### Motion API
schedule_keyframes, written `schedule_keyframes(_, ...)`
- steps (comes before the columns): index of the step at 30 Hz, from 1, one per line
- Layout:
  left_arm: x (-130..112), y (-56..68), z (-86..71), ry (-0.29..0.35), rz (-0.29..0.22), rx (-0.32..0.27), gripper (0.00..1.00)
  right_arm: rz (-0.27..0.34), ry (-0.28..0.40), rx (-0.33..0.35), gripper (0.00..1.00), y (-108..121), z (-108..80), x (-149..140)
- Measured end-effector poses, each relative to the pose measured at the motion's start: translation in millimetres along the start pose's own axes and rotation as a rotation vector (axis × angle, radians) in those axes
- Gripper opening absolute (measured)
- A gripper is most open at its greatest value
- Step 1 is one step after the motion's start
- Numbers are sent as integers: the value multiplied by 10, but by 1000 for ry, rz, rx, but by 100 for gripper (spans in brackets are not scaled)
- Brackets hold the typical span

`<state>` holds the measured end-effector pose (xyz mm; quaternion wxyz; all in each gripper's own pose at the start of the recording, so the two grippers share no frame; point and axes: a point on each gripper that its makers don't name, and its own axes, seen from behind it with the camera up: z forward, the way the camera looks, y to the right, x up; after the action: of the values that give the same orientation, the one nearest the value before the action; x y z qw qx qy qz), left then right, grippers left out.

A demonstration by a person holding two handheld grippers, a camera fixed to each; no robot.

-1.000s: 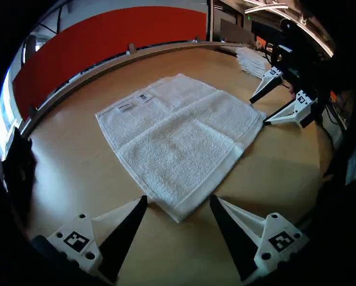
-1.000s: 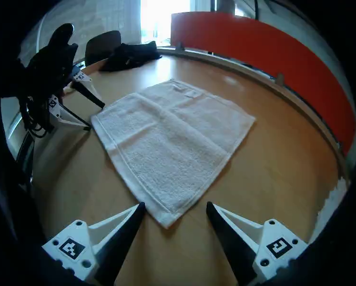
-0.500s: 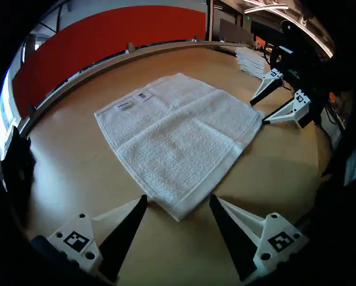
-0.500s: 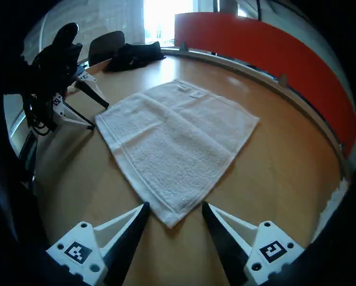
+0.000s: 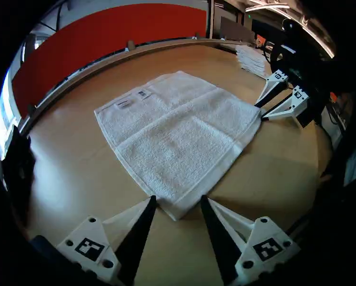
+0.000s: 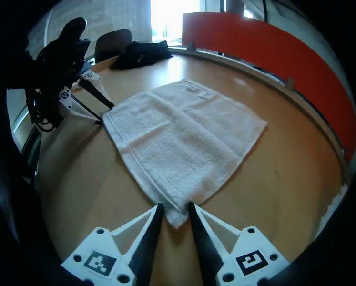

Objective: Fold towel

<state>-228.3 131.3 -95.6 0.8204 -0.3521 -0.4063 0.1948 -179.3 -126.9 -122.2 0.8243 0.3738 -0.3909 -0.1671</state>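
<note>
On wooden table (image 5: 68, 157), spread flat with one layer folded over: white towel (image 5: 178, 128). At left in right gripper view, left gripper (image 6: 107, 114), tips at towel's far corner. In left gripper view, nearest corner between that gripper's jaws, parted, not pinching. At right there, right gripper (image 5: 260, 112), tips at side corner. In right gripper view, jaws drawn narrow about corner; pressing or not, cannot tell.

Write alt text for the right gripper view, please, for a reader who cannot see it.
A folded white towel lies flat on a wooden table, its near corner between the fingers of the right tool. The left tool sits at the towel corner on the view's left.
</note>
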Motion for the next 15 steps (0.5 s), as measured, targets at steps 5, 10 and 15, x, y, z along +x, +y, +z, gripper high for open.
schedule_keyframes(5, -1, 23, 0, -10, -3, 2, 42, -2, -4, 2, 23, -12, 11, 9)
schedule_keyframes(10, 5, 16, -6, -17, -12, 24, 17, 7, -8, 2, 18, -23, 24, 22)
schedule_keyframes(15, 12, 27, -3, -19, -22, 34, 15, 19, -3, -4, 16, -28, 17, 55)
